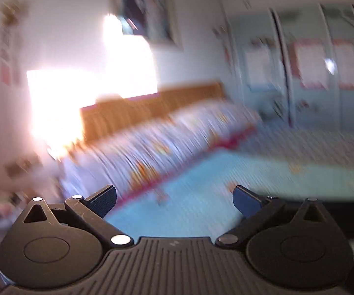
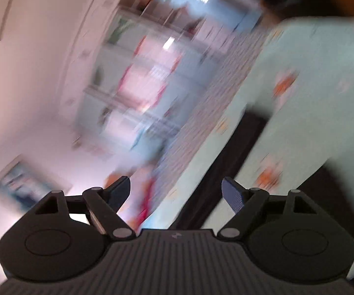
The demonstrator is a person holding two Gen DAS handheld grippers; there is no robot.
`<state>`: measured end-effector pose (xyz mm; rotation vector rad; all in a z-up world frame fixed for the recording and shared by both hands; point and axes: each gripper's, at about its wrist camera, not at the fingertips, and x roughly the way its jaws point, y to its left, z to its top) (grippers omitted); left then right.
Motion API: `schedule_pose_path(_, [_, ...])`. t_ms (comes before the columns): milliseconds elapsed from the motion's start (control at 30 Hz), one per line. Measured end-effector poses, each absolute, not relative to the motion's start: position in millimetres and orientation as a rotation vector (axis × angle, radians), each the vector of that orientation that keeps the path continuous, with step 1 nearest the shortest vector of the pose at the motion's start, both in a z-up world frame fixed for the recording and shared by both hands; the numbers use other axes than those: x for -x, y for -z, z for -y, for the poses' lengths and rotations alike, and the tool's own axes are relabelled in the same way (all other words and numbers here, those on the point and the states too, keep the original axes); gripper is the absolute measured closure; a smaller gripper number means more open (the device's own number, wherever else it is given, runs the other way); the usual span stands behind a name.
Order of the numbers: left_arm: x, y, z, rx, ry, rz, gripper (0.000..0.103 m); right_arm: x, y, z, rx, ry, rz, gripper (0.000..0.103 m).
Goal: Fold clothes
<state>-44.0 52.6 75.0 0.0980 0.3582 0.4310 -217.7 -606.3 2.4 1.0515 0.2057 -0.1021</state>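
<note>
Two tools, left tool (image 1: 174, 200) and right tool (image 2: 175, 193), both spread and empty, above one blurred bed (image 1: 201, 209).

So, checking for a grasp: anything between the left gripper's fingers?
Nothing. In the left wrist view the left gripper is open, with only blurred turquoise bedsheet beyond.

The black plastic left gripper (image 1: 174, 200) has its two blue-tipped fingers spread wide apart, holding nothing. The black plastic right gripper (image 2: 176, 193) is tipped sideways, fingers wide apart too, holding nothing.
</note>
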Motion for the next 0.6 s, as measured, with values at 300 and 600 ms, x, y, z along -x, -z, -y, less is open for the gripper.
schedule_pose_path(300, [-65,74,25,0.049,0.021,-0.745,0.000,146,41,553,-0.669,0.314,-0.460,0.021])
schedule_pose_path(600, [-101,128,54,0.009,0.105,-0.904,0.006,113,152,551,-1.040,0.266,-0.515,0.021])
